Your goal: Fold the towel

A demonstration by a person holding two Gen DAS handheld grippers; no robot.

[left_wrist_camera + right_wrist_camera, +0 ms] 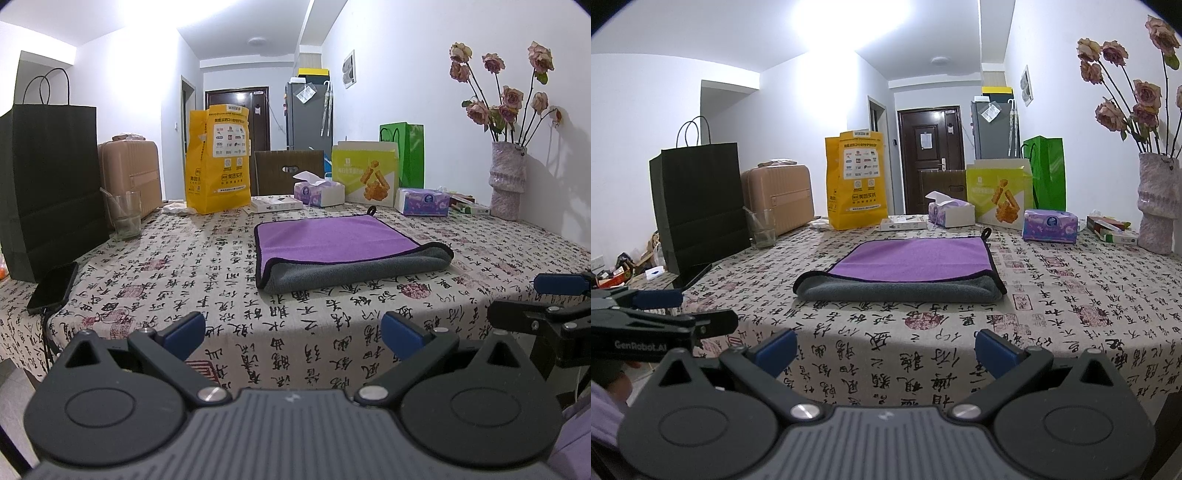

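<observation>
Towel (pixel 332 240) is lying folded over on the table (pixel 184 280), near the middle and toward the far edge, purple face up with its grey underside showing along the rounded fold. That fold is facing the near edge, and the long axis is running side to side, parallel to it. A small hanging loop (pixel 986 233) is sticking out at the far right corner of the towel. Both grippers are hovering off the near edge, well apart from the cloth. The left gripper (pixel 293 330) is showing its blue-tipped tongs spread wide, gripping nothing. The right gripper (pixel 885 349) is likewise spread wide and gripping nothing. A yellow bag (pixel 218 162), tissue packs (pixel 424 201) and a vase of roses (pixel 508 181) are standing along the far edge.
</observation>
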